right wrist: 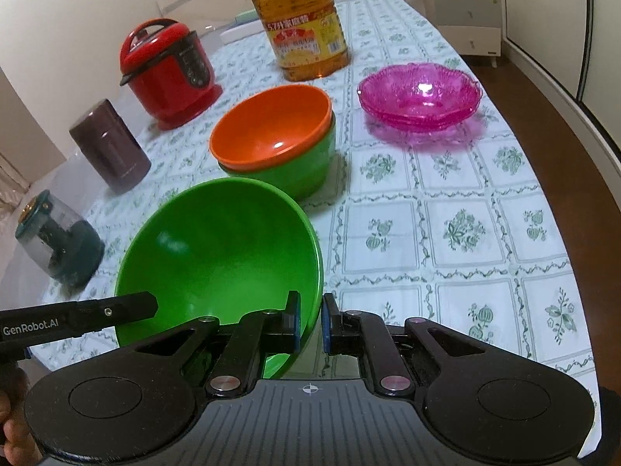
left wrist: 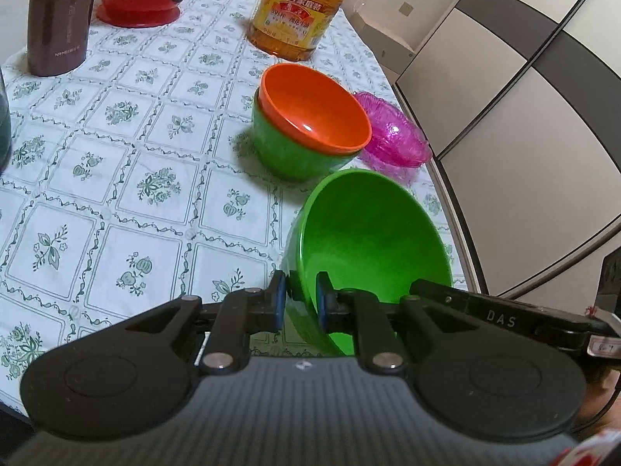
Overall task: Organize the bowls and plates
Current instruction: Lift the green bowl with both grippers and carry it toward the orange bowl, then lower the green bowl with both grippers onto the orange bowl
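both grippers have hold of one big green bowl (right wrist: 221,256) by opposite sides of its rim: the left gripper (left wrist: 302,299) is clamped on the near-left edge with one pad inside the wall and one outside, and the right gripper (right wrist: 310,320) is closed the same way on the near-right edge. the bowl is tipped, its open mouth facing up and away from the hands, and it seems to hang just above the flowered tablecloth (right wrist: 465,233).

ahead of the right gripper, just past the held bowl, sits the stack it probably belongs on: an orange bowl (right wrist: 271,128) nested in another green bowl (right wrist: 295,178). further ahead and to the right is a pink glass dish (right wrist: 419,97); an oil bottle (right wrist: 302,35) stands behind the stack.

the likely troubles: each grip is only a thin pinch on smooth plastic, so if the two hands drift apart or twist unevenly the rim could slide out of one pair of pads and the bowl swing down. coming in tilted, its far edge could catch the orange bowl's lip and shove the stack toward the pink dish or the bottle. levelling it first should help it nest.
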The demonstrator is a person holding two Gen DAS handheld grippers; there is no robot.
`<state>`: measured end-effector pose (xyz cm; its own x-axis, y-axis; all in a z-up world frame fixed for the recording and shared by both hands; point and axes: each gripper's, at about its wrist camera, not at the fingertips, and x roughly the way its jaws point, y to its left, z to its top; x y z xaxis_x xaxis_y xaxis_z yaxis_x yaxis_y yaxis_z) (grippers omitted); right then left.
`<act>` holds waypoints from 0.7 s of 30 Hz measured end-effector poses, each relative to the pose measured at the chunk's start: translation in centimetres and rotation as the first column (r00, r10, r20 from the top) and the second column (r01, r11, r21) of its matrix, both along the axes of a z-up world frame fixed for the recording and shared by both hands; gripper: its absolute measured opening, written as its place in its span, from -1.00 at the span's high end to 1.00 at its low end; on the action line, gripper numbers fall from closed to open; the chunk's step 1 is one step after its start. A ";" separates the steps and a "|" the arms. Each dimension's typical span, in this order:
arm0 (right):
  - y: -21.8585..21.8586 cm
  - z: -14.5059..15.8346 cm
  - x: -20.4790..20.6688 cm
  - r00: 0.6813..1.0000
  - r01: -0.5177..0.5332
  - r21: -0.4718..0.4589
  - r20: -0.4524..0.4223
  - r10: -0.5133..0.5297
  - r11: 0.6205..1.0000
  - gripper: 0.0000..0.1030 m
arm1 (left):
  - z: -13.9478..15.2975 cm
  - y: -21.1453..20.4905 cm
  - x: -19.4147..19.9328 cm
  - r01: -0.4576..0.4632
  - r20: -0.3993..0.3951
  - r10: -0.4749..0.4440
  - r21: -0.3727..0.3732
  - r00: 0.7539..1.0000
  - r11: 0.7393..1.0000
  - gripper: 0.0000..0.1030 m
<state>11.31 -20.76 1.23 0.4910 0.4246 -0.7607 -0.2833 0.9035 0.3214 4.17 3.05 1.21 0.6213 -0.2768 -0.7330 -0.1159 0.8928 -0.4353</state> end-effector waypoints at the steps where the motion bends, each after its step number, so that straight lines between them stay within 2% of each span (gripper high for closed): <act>1: 0.0 -0.1 0.0 1.000 0.000 -0.002 -0.002 0.000 1.000 0.79 | 0.0 -0.1 0.0 -0.001 0.001 0.001 0.001 1.000 1.000 0.74; 21: -0.7 0.2 1.2 1.000 0.027 0.024 -0.007 -0.027 0.999 0.79 | 0.3 -0.3 1.6 0.001 0.011 -0.001 -0.006 1.000 1.000 0.74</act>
<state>12.50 -21.42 1.39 0.4973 0.4292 -0.7540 -0.2567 0.9029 0.3447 5.80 2.75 1.48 0.6286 -0.2818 -0.7248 -0.1101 0.8904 -0.4417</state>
